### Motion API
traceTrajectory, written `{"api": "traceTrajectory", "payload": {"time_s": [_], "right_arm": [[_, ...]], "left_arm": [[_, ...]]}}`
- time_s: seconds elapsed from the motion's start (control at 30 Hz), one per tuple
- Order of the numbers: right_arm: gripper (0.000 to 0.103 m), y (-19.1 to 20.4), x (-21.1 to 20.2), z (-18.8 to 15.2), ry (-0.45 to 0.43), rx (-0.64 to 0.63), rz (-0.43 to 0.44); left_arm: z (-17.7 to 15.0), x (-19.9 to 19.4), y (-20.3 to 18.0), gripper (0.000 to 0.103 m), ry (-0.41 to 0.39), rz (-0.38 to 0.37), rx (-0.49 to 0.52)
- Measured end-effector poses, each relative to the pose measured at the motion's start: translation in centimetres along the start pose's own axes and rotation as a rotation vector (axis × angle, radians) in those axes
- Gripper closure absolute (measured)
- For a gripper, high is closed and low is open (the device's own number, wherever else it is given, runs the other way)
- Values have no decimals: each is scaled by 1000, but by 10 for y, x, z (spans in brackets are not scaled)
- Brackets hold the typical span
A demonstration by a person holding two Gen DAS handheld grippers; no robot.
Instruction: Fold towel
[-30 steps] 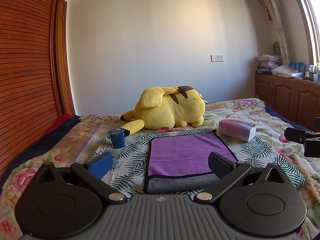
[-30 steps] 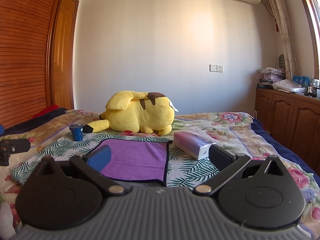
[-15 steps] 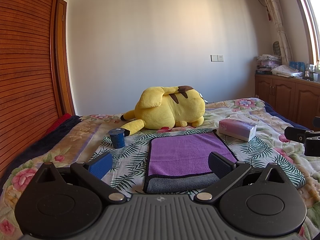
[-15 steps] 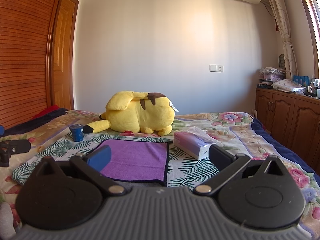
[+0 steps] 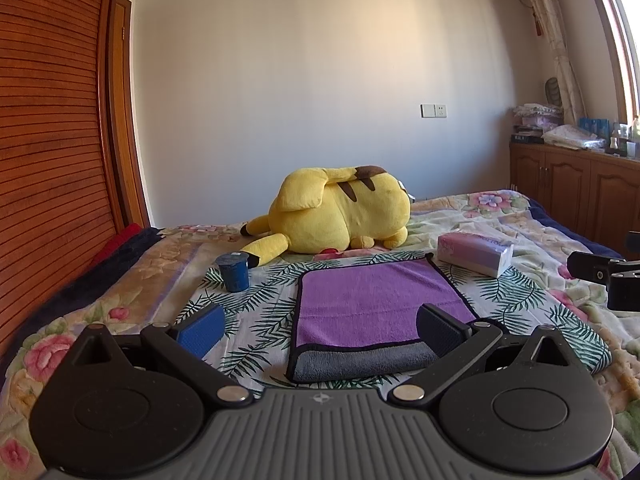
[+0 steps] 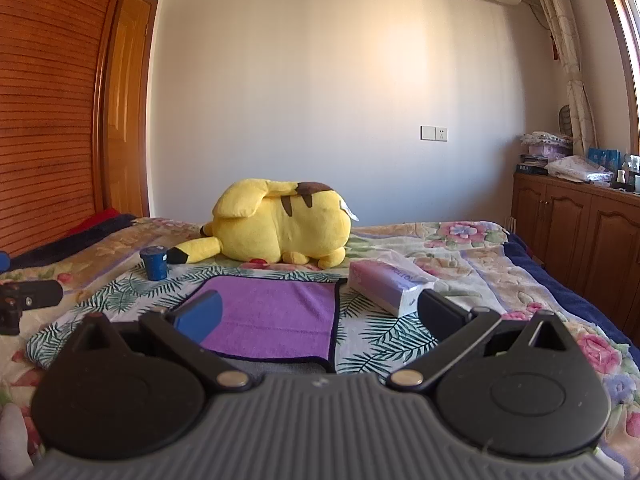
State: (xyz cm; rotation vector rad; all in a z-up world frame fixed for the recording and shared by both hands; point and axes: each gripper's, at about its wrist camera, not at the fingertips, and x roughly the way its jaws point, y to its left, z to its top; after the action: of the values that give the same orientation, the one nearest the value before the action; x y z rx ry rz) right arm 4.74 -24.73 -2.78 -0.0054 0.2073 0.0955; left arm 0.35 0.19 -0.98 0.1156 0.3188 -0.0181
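Observation:
A purple towel (image 5: 376, 300) with a black hem lies flat on the leaf-print sheet on the bed, its grey underside folded up along the near edge. It also shows in the right wrist view (image 6: 276, 316). My left gripper (image 5: 320, 330) is open and empty, held just short of the towel's near edge. My right gripper (image 6: 316, 314) is open and empty, near the towel's near right corner. Part of the right gripper shows at the right edge of the left wrist view (image 5: 604, 276), and part of the left gripper shows at the left of the right wrist view (image 6: 28, 300).
A yellow plush toy (image 5: 340, 216) lies behind the towel. A small blue cup (image 5: 234, 272) stands to the towel's left. A pink tissue pack (image 5: 476, 252) lies to its right. Wooden cabinets (image 6: 580, 224) stand at the far right, a slatted wooden wall at the left.

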Motion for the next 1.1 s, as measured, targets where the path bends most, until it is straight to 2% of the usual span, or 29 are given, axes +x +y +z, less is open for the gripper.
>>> {"api": "traceTrajectory", "payload": {"time_s": [0.67, 1.1], "right_arm": [[0, 9, 14, -5, 76, -20, 52], [0, 16, 28, -13, 170, -42, 73]], "left_arm": [[-3, 12, -9, 16, 107, -15, 49], [-8, 23, -13, 16, 179, -43, 63]]}}
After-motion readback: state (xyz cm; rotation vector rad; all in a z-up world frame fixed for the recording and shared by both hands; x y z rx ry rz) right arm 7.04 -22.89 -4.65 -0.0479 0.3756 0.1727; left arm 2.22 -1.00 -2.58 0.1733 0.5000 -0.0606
